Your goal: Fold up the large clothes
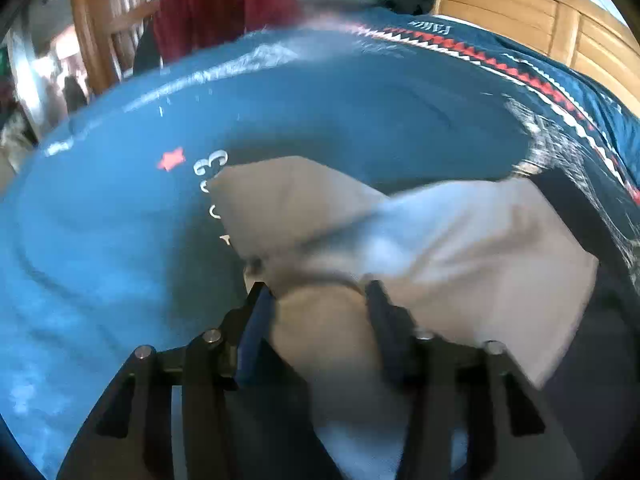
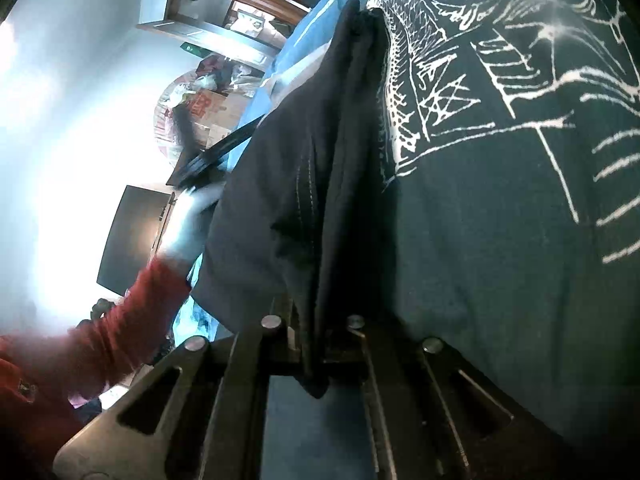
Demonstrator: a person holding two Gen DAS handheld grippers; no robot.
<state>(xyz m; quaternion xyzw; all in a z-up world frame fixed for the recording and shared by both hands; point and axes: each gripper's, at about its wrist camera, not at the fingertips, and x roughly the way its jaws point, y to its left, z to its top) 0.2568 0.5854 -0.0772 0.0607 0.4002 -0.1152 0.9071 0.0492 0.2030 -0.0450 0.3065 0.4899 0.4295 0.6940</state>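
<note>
step: carry fold | right gripper (image 2: 316, 344) pinching black T-shirt (image 2: 500, 208) hem, shirt on blue bedcover (image 1: 120, 220) | left gripper (image 1: 316, 296) spread around grey cloth (image 1: 440, 240) | advice: keep hem taut, edges aligned

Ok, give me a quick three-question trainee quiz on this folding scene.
1. True or false: the right gripper is shut on the black shirt.
2. The bed cover is mostly: A red, B blue, C green?
3. Fill in: the cloth between the fingers of the left gripper is ___.
Key: 1 true; 2 B; 3 grey.
</note>
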